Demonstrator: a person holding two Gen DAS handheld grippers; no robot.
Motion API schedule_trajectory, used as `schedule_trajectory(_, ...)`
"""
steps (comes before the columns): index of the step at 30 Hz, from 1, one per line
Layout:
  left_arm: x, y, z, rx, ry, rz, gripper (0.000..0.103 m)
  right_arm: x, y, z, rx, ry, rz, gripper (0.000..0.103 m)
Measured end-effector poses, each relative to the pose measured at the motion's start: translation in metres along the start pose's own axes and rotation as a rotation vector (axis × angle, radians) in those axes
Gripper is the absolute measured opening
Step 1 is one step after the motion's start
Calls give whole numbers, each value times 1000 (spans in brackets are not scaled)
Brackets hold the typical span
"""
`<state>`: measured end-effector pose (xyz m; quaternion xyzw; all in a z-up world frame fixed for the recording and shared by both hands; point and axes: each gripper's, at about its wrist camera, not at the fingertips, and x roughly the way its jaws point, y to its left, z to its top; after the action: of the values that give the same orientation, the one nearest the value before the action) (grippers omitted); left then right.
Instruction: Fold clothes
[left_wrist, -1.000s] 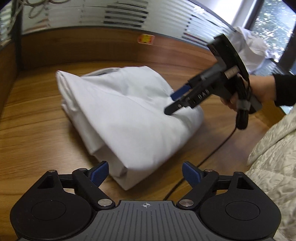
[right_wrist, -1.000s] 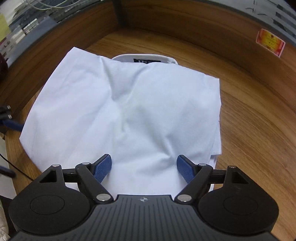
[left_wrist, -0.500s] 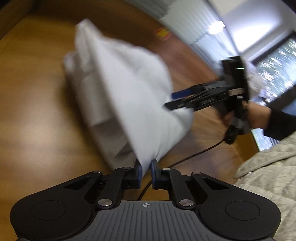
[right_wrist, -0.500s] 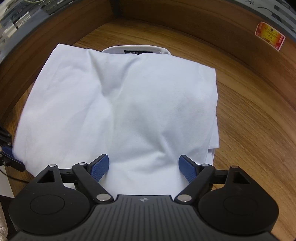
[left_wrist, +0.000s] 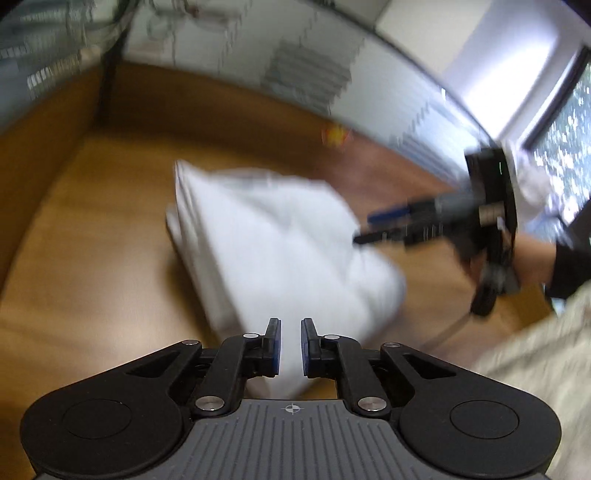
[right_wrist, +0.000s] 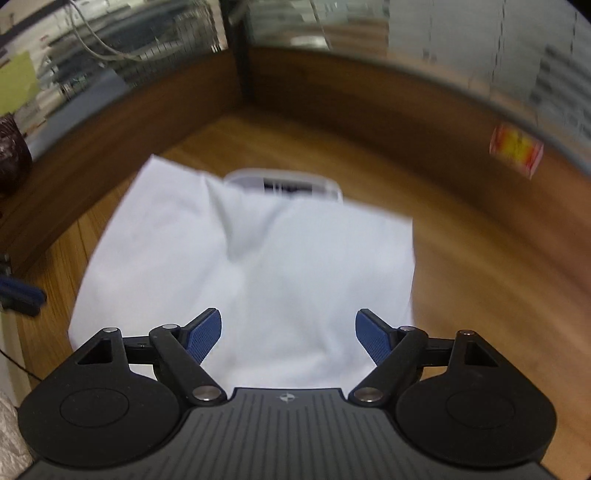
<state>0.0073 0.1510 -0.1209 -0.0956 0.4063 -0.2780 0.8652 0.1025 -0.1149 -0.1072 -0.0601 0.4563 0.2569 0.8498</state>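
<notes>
Currently the folded white shirt (left_wrist: 280, 236) lies on the wooden table (left_wrist: 92, 240), mid-frame in the left wrist view. Left hand-held gripper (left_wrist: 291, 347), bottom centre: jaws narrow, pinching the shirt's near corner. Right hand-held gripper (right_wrist: 288, 336), bottom centre of its own view: jaws spread wide, shirt (right_wrist: 258, 266) directly ahead between and beyond the pads, collar (right_wrist: 284, 184) at the far edge. Motion blur in both views.

An office: a wooden desk (right_wrist: 461, 295) walled by frosted glass partitions (right_wrist: 461, 48), cables (right_wrist: 107, 44) behind, a window (left_wrist: 565, 122).
</notes>
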Motion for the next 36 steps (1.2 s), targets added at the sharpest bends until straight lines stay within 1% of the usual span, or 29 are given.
schedule_trajectory(1, 6, 1, 6, 0, -8, 25, 17, 1, 0, 5, -9, -14, -3, 85)
schedule_trajectory(4, 24, 3, 24, 1, -31, 99, 18, 3, 2, 22, -35, -58, -12, 85)
schedule_trajectory(6, 36, 5, 36, 1, -47, 148, 18, 13, 0, 31, -33, -65, -11, 83)
schedule_trajectory(8, 49, 7, 48, 2, -62, 198, 18, 24, -3, 41, -24, -68, -8, 78)
schedule_trajectory(11, 64, 19, 54, -38, -28, 242, 18, 43, -9, 48, -10, -44, -6, 70)
schedule_trajectory(14, 79, 32, 58, -80, 10, 286, 17, 64, -20, 48, 3, -12, -24, 69)
schedule_trajectory(16, 88, 44, 58, -130, 42, 306, 17, 76, -27, 47, 12, 2, -37, 69)
schedule_trajectory(18, 96, 55, 57, -181, 76, 324, 18, 84, -37, 44, 32, 12, -22, 69)
schedule_trajectory(21, 89, 65, 59, -272, 44, 303, 18, 80, -45, 50, 72, 13, 6, 69)
schedule_trajectory(23, 84, 64, 60, -265, 30, 305, 21, 72, -47, 53, 84, -10, 11, 69)
schedule_trajectory(24, 84, 64, 59, -260, 36, 312, 24, 68, -48, 53, 90, -27, 13, 69)
schedule_trajectory(26, 85, 66, 58, -263, 36, 314, 28, 73, -53, 51, 100, 0, 5, 69)
schedule_trajectory(27, 86, 68, 57, -269, 36, 316, 33, 76, -56, 49, 101, 11, 12, 69)
schedule_trajectory(28, 84, 69, 57, -282, 30, 305, 45, 80, -58, 47, 100, 22, 19, 69)
schedule_trajectory(29, 81, 69, 57, -296, 24, 292, 54, 83, -60, 45, 100, 33, 27, 69)
schedule_trajectory(30, 79, 70, 56, -310, 18, 279, 73, 80, -64, 44, 120, 28, 39, 70)
schedule_trajectory(31, 77, 71, 56, -323, 12, 267, 86, 76, -69, 44, 143, 21, 51, 71)
schedule_trajectory(33, 69, 69, 53, -339, -11, 208, 93, 64, -77, 41, 179, 6, 73, 79)
schedule_trajectory(34, 66, 68, 51, -336, -17, 188, 96, 56, -81, 37, 192, -1, 81, 86)
schedule_trajectory(35, 62, 67, 49, -331, -23, 170, 98, 48, -85, 34, 204, -9, 89, 89)
schedule_trajectory(36, 61, 66, 47, -323, -19, 158, 100, 41, -89, 28, 215, -6, 91, 89)
